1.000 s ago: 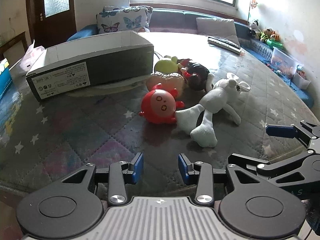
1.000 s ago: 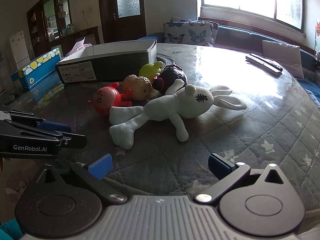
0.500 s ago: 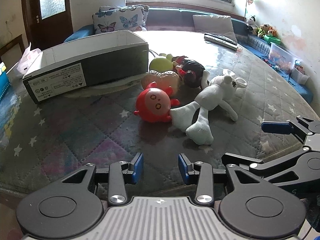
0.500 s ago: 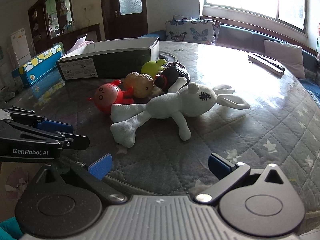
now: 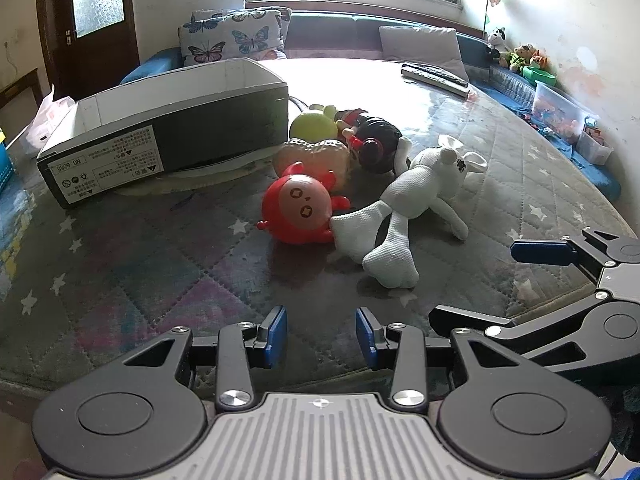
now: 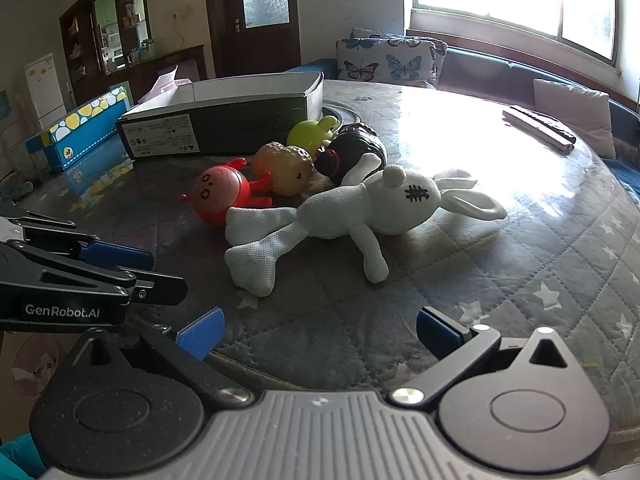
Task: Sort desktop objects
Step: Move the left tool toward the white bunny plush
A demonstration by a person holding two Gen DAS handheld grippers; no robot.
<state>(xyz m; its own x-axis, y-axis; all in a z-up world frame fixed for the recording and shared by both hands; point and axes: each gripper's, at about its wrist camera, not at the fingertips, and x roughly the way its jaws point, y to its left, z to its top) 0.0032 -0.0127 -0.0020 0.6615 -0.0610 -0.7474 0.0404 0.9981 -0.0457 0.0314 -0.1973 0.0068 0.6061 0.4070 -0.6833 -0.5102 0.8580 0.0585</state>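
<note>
A pile of toys lies mid-table: a red round toy point(image 5: 298, 214) point(image 6: 222, 198), a white plush rabbit point(image 5: 416, 196) point(image 6: 360, 208), a tan bumpy toy point(image 5: 316, 158) point(image 6: 286, 168), a green toy point(image 5: 314, 126) point(image 6: 310, 132) and a black doll point(image 5: 376, 140) point(image 6: 352, 152). An open cardboard box point(image 5: 160, 132) point(image 6: 224, 120) stands behind them at the left. My left gripper point(image 5: 321, 336) is open and empty at the table's near edge, short of the red toy. My right gripper point(image 6: 318, 330) is wide open and empty, short of the rabbit's legs.
The table has a quilted star-pattern cover point(image 5: 140, 264). Remote controls point(image 5: 436, 76) point(image 6: 538, 126) lie at the far right. A blue dotted box point(image 6: 76, 132) sits off the table's left. A sofa with butterfly cushions point(image 5: 232, 38) runs behind.
Both grippers have moved a little forward towards the toys, which now look larger. Their jaws have kept the same opening. The toys have not moved.
</note>
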